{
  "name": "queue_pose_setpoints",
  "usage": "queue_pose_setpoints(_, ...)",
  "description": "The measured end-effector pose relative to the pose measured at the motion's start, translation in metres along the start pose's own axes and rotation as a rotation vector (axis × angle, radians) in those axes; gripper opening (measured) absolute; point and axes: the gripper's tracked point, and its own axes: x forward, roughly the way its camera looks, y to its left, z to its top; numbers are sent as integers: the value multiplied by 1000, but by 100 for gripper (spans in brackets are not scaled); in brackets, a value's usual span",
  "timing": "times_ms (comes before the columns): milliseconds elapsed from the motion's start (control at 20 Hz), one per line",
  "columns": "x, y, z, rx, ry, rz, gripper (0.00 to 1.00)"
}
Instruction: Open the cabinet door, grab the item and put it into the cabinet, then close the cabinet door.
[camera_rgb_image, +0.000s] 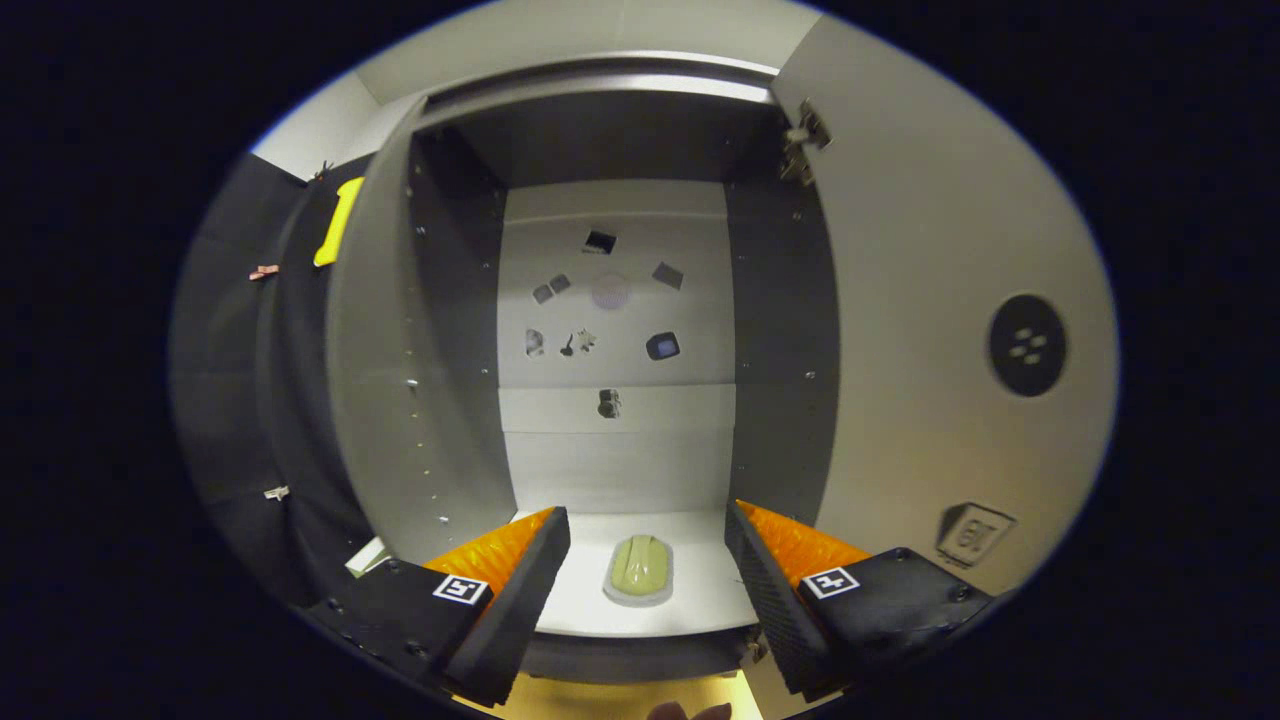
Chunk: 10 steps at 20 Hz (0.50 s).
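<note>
Open cabinet, item inside.
We see the pale green item lying on the cabinet's floor, between our gripper's wide-spread, empty fingers; the door stands open at the cabinet's right.

Open claw, item inside cabinet
</note>
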Motion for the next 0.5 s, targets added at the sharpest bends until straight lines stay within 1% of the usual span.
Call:
queue_pose_setpoints(100, -32, -4, 8, -17, -41, 4, 98)
queue_pose_setpoints(250, -78, -14, 15, -72, -88, -13, 98)
queue_pose_setpoints(500, -156, -35, 20, -56, -111, -23, 98)
